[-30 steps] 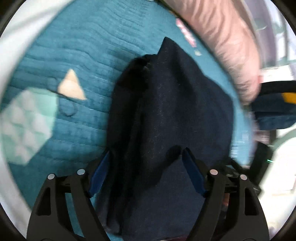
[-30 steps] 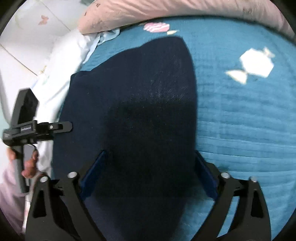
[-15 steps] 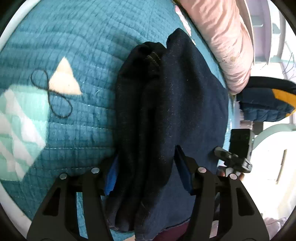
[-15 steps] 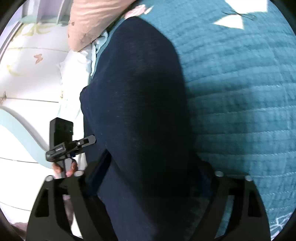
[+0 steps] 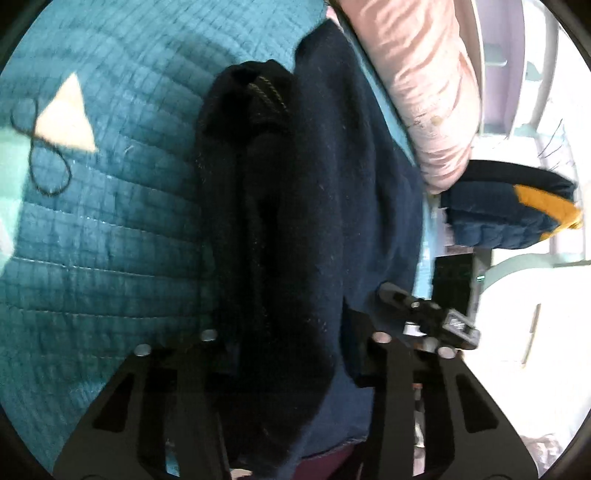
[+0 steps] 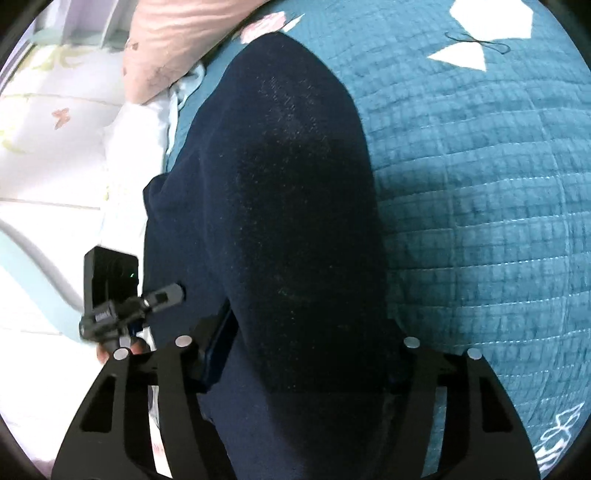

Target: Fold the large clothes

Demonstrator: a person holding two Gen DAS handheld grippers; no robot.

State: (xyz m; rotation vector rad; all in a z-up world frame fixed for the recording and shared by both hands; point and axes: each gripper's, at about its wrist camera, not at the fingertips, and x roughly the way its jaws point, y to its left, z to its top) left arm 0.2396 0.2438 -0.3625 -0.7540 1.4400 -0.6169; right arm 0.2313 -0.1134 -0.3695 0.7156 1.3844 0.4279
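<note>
**Both grippers closing on a dark navy garment on the bed**

The dark navy garment (image 5: 314,221) lies bunched lengthwise on a teal quilted bedspread (image 5: 110,240), running from 6 o'clock up toward 12 o'clock in both wrist views. In the left wrist view a rolled edge with pale stitching sits at its far end, near 12 o'clock.

The left gripper (image 5: 291,343) has just been closing, and its jaws now stand narrow around a thick fold of the garment; the cloth fills the gap and both pads appear pressed into it. The right gripper (image 6: 306,350) has also just been closing. Its jaws stand at about half width with the garment's broad fold between them, the cloth bulging over both pads, so it seems gripped.

A pink pillow (image 5: 424,92) lies at 1 o'clock in the left view, just beside the garment's right edge. A navy and orange cushion (image 5: 517,206) sits at 3 o'clock. In the right view the left gripper (image 6: 122,295) shows at 8 o'clock, with a hand (image 6: 122,349) under it. White shapes (image 6: 480,33) mark the bedspread at 1 o'clock.
</note>
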